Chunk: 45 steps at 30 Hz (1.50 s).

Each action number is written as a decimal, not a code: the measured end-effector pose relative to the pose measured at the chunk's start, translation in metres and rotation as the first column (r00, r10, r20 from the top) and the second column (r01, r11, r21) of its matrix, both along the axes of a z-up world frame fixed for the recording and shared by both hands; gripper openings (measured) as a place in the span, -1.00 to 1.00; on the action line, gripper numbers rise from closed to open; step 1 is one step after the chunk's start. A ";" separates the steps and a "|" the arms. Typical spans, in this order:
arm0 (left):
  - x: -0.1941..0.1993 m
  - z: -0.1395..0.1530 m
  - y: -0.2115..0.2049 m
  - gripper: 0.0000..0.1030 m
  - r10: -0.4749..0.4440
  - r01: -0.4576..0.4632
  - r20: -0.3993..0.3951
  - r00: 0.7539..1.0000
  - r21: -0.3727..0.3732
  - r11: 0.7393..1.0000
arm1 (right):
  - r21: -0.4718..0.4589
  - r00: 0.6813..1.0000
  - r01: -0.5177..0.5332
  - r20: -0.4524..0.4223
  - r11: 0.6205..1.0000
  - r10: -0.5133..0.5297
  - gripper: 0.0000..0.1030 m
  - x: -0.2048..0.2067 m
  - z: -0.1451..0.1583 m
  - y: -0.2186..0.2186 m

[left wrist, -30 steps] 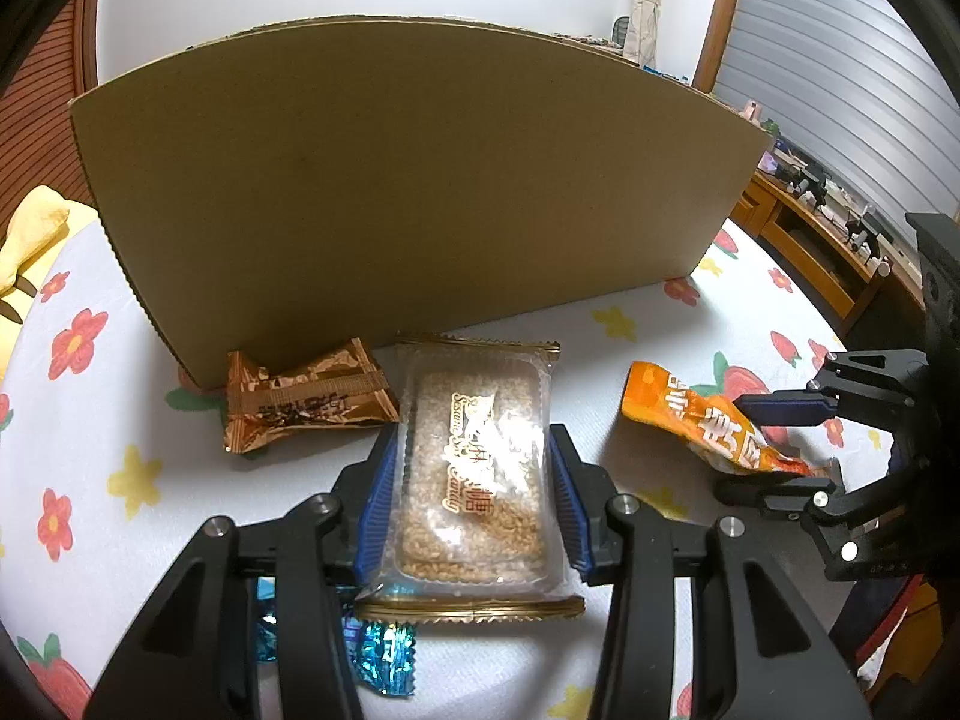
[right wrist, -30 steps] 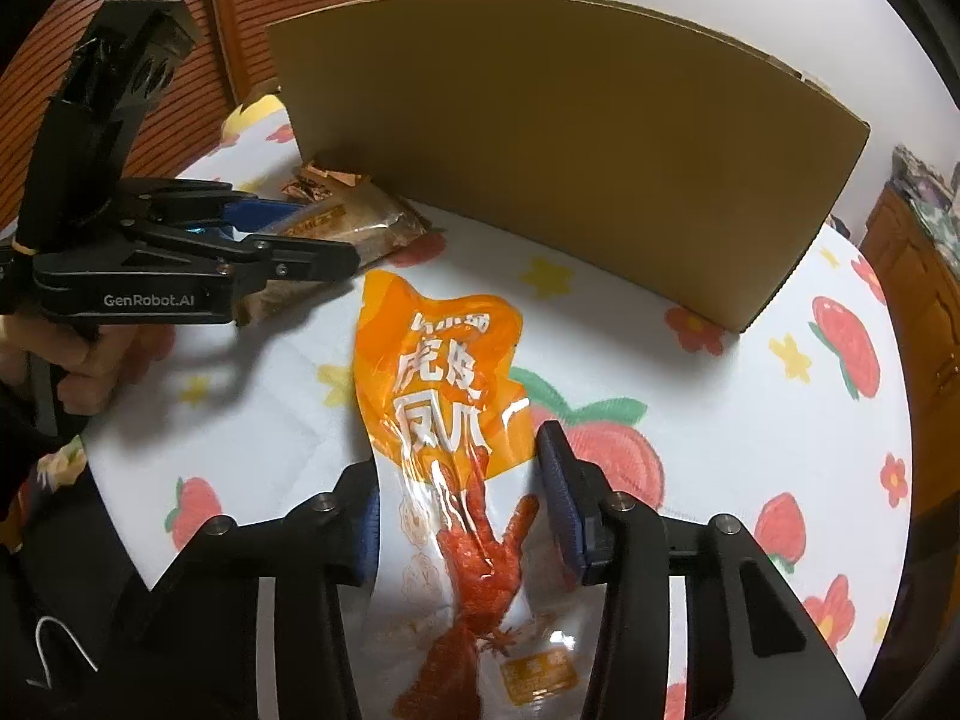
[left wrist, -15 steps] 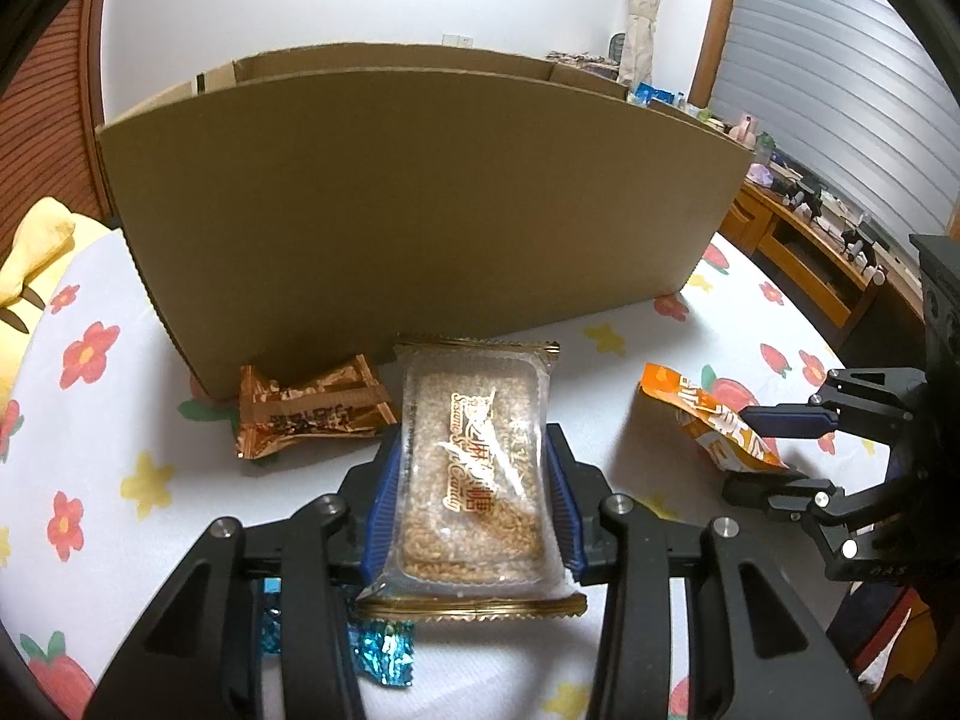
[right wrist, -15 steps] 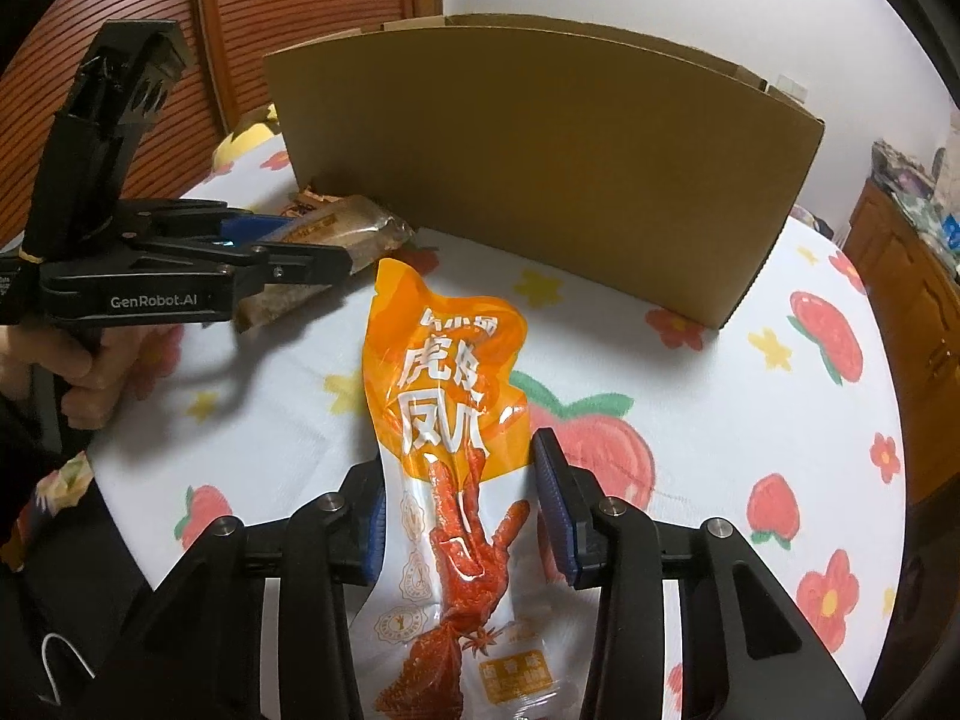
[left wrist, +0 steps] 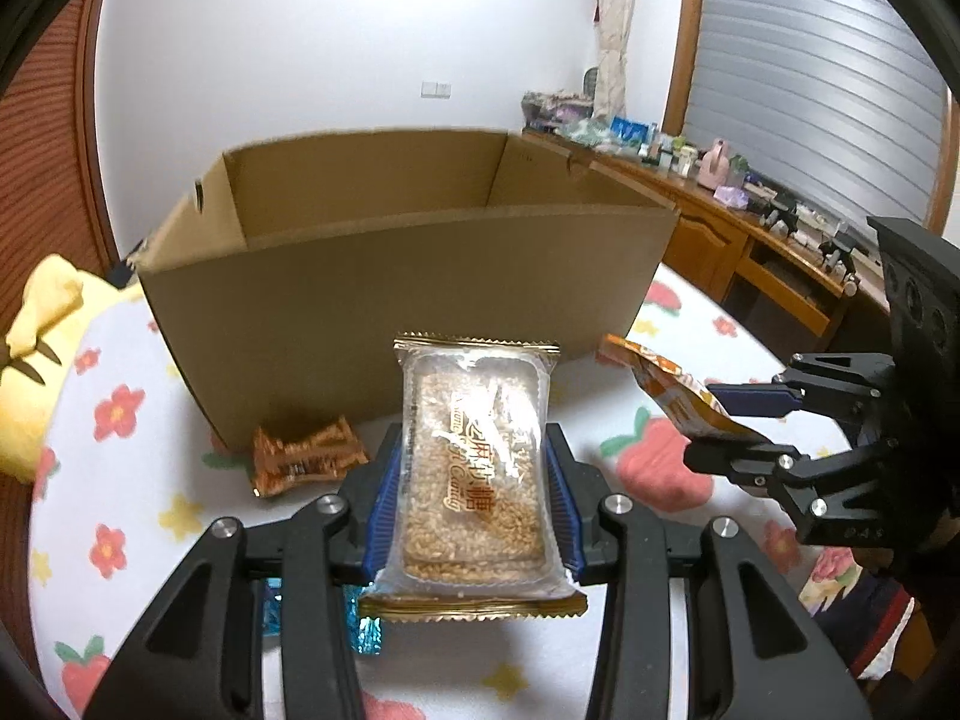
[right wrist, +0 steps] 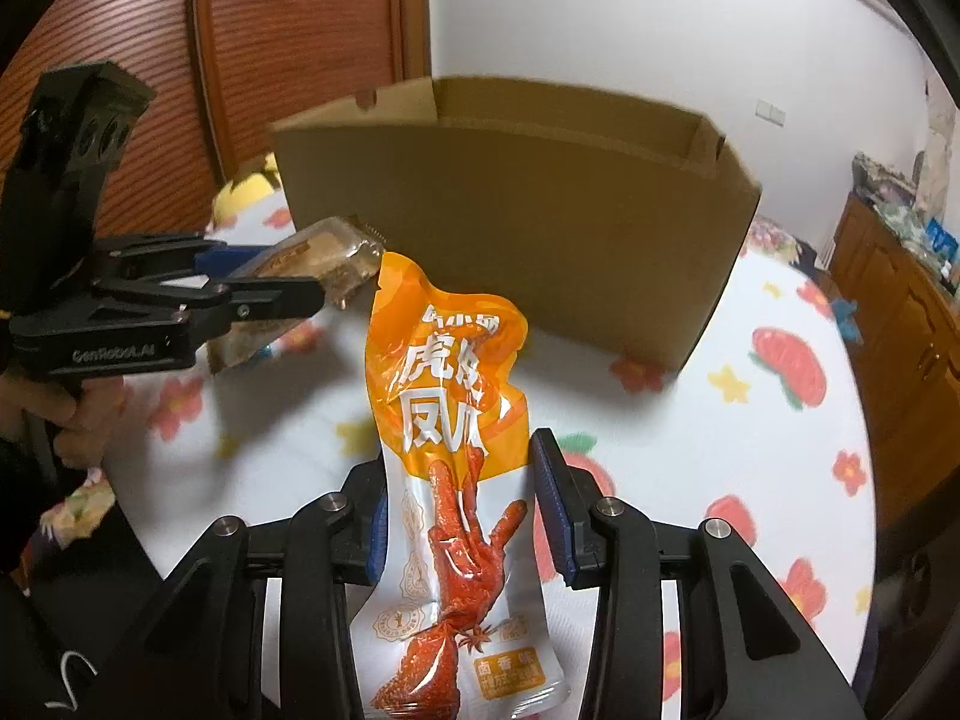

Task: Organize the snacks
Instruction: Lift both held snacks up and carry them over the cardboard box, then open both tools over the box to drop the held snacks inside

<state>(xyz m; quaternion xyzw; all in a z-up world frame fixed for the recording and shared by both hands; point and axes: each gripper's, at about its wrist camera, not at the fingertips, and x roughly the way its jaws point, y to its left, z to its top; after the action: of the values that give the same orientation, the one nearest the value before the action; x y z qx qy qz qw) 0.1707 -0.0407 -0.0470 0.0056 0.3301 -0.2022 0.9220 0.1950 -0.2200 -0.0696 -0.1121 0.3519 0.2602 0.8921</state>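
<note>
My left gripper (left wrist: 471,474) is shut on a clear packet of sesame candy (left wrist: 474,468) and holds it off the table, in front of an open cardboard box (left wrist: 396,276). In the right wrist view my right gripper (right wrist: 459,492) is shut on an orange chicken-feet packet (right wrist: 450,420), also lifted, with the box (right wrist: 516,222) behind it. Each gripper shows in the other's view: the right gripper (left wrist: 720,420) at the right with its orange packet (left wrist: 666,384), the left gripper (right wrist: 264,282) at the left with the candy (right wrist: 318,258). The box interior looks bare where visible.
A brown wrapped snack (left wrist: 306,456) lies on the flowered tablecloth (left wrist: 120,480) by the box's near left corner. A blue wrapper (left wrist: 366,630) lies under my left gripper. A yellow plush (left wrist: 42,348) sits at the far left. A wooden sideboard (left wrist: 750,240) stands to the right.
Both grippers have risen with their packets. The box's near wall has sunk in view, so its open top and inside now show.
</note>
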 end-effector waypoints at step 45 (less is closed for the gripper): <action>0.131 0.060 0.027 -0.16 0.076 -0.081 0.067 0.995 0.076 0.994 | 0.026 0.995 0.055 0.086 0.998 -0.057 -0.02 0.161 0.073 0.026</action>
<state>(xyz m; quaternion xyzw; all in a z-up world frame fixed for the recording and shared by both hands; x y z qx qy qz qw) 0.3016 -0.0133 0.0127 0.0354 0.3080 -0.1524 0.9384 0.3564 -0.1944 0.0036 -0.1029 0.3128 0.2339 0.9148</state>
